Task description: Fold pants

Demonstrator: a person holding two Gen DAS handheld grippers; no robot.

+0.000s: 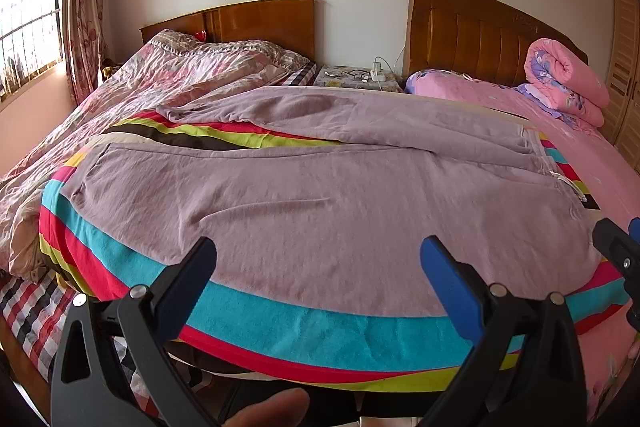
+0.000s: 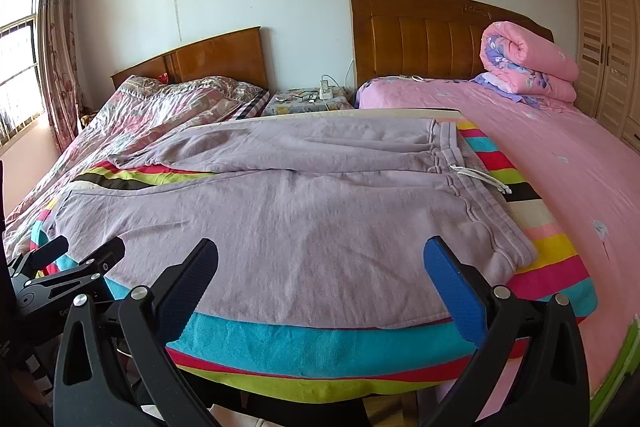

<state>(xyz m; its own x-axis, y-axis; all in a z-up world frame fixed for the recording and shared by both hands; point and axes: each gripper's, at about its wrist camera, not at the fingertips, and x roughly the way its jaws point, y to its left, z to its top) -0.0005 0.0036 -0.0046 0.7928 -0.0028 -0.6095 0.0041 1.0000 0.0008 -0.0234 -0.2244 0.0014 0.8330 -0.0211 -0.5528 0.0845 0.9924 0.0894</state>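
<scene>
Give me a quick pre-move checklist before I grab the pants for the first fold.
1. Left gripper open and empty: ok, jaws wide apart, nothing between them.
2. Right gripper open and empty: ok, same.
3. Pants spread on the striped blanket: ok, mostly flat, near leg towards the grippers.
4. Legs apart and uncrossed: not ok; the far leg angles off and its cuff is bunched.
5. Waistband reachable by the right gripper: ok, on the right side; white drawstring lies loose over the blanket.
6. Contact with the cloth: neither gripper has closed on the pants yet; whether the fingertips touch them, cannot tell.
</scene>
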